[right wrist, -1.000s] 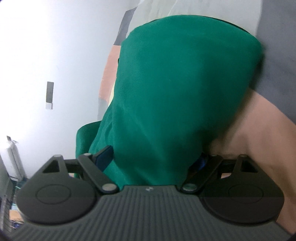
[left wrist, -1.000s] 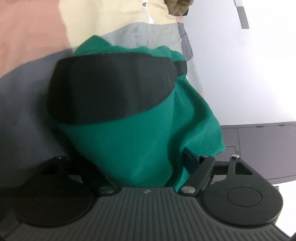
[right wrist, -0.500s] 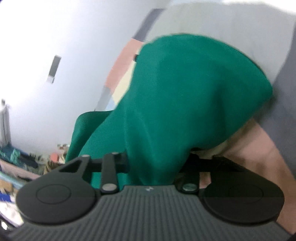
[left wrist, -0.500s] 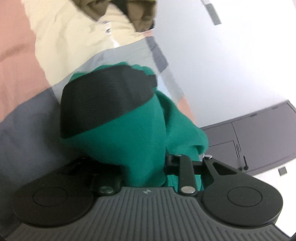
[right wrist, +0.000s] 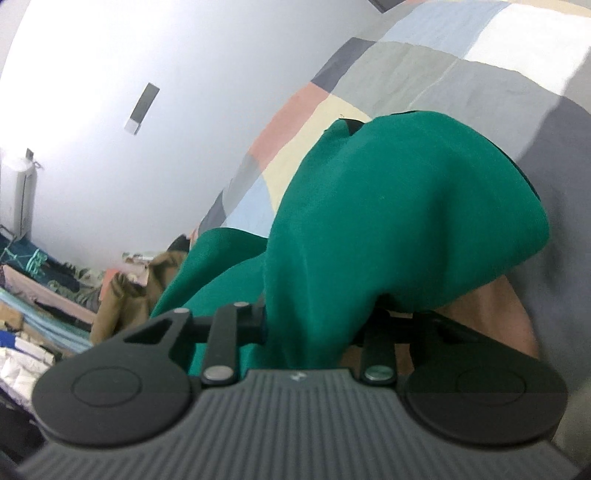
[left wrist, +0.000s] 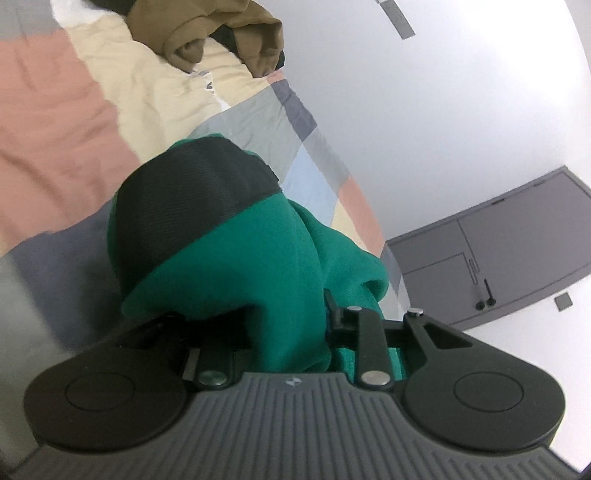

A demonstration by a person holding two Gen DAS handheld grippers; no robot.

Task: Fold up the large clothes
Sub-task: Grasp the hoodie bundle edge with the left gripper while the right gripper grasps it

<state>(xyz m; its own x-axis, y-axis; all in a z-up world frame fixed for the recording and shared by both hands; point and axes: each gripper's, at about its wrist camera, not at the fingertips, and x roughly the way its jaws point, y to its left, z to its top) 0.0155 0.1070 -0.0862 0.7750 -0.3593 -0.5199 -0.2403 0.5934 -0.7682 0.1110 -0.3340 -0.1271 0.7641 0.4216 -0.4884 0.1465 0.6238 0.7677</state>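
- Green garment [left wrist: 258, 258], with a black band [left wrist: 184, 206], is bunched in front of both cameras; its full outline and long axis cannot be made out.
- It hangs over the patchwork bedspread [left wrist: 55, 122], draped from both grippers.
- Left gripper [left wrist: 291, 332]: jaws have just closed, clamped on green cloth; fingertips buried.
- Right gripper [right wrist: 314, 332]: the same, pinching a fold.
- Brown garment [left wrist: 221, 33] lies crumpled at the far edge, partly cut off.
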